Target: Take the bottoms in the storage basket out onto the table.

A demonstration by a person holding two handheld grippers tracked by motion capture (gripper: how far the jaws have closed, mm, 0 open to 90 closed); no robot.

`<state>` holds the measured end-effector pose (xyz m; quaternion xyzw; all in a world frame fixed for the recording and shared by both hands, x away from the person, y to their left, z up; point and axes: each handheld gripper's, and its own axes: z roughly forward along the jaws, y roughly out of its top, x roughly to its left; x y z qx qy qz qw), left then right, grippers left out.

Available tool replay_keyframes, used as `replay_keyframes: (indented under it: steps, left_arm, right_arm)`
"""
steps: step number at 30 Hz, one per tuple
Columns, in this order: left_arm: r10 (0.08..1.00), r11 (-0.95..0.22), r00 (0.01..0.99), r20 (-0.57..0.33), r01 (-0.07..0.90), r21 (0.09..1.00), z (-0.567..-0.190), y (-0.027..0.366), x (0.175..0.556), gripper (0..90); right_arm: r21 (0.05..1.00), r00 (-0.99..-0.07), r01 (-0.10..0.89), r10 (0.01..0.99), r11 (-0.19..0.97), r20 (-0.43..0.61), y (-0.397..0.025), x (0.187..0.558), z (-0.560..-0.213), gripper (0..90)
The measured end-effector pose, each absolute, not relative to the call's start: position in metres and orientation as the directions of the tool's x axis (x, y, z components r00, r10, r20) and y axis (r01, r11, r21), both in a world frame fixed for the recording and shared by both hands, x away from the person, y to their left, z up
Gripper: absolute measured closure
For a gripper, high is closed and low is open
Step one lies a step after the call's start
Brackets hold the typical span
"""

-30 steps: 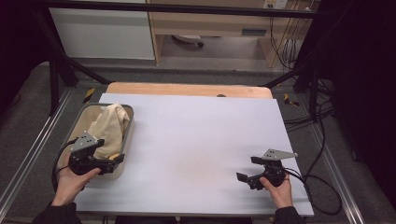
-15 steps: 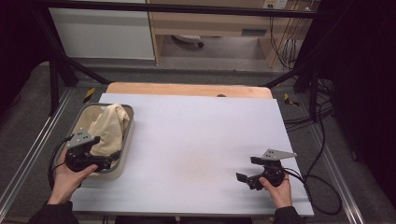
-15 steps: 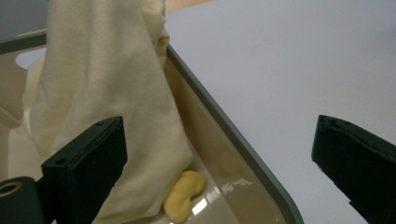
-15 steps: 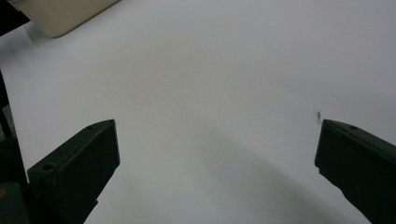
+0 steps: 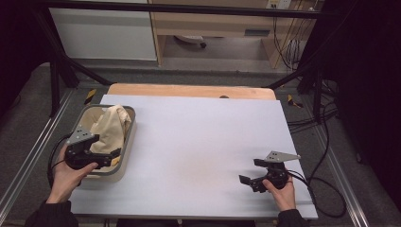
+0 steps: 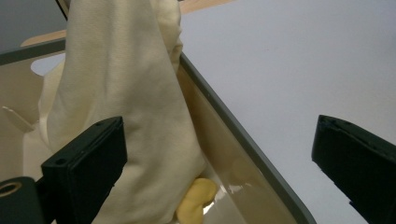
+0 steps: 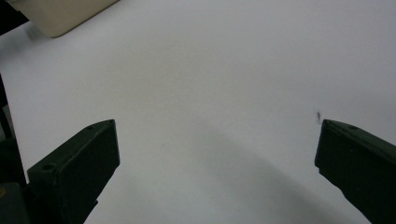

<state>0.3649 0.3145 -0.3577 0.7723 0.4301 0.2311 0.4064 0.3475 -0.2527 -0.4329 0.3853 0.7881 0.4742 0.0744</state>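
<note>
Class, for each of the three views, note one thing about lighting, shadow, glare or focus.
High view: the white tabletop is evenly lit, while the room around it falls dark. Left gripper view: a bright glare spot sits on the beige tub's glossy inner wall, and the near black claw looks soft. Right gripper view: a broad soft shadow lies on the tabletop between the open claw.

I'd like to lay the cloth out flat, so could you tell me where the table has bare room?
The white table is bare from the bin across to the right gripper, and back to the wooden strip. It is crowded only at the left edge, where the cloth fills the bin and the left gripper hangs over it.
</note>
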Motion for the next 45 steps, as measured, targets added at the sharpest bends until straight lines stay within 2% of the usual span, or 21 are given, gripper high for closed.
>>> replay_keyframes:
  steps: [20, 45]
  left_arm:
    - [0.868, -0.312, 0.496, 0.038, 0.482, 0.819, -0.345, 0.318, 0.387, 3.0]
    - [0.898, -0.306, 0.436, 0.059, 0.523, 0.795, -0.355, 0.322, 0.427, 3.4]
  right_arm:
    - [0.805, -0.693, 0.536, 0.677, 0.254, 0.248, -0.253, 0.348, -0.433, 0.4]
    - [0.804, -0.695, 0.536, 0.675, 0.256, 0.248, -0.252, 0.348, -0.433, 0.4]
